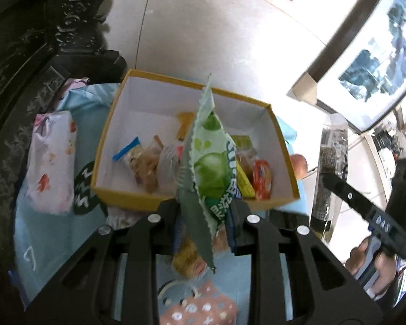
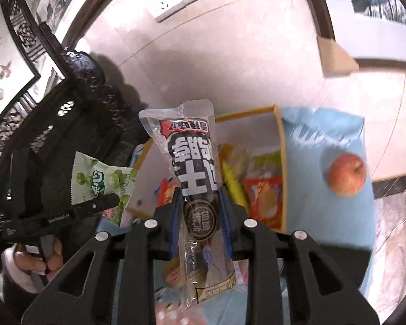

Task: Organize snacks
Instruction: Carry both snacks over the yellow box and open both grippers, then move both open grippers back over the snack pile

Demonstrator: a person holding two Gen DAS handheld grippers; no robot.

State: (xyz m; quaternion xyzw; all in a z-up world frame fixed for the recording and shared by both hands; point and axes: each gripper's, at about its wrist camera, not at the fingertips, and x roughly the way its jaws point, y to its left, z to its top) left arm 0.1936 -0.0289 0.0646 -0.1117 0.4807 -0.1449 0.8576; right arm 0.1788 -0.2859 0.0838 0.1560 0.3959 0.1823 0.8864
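Left gripper clamped on green packet, right gripper on black stick pack, both above box: best lowered inside before release.

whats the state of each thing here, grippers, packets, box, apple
left gripper: shut on the green packet, held above the box
right gripper: shut on the black-and-clear packet
yellow box: open, several snacks inside
apple: whole, on the blue cloth outside the box
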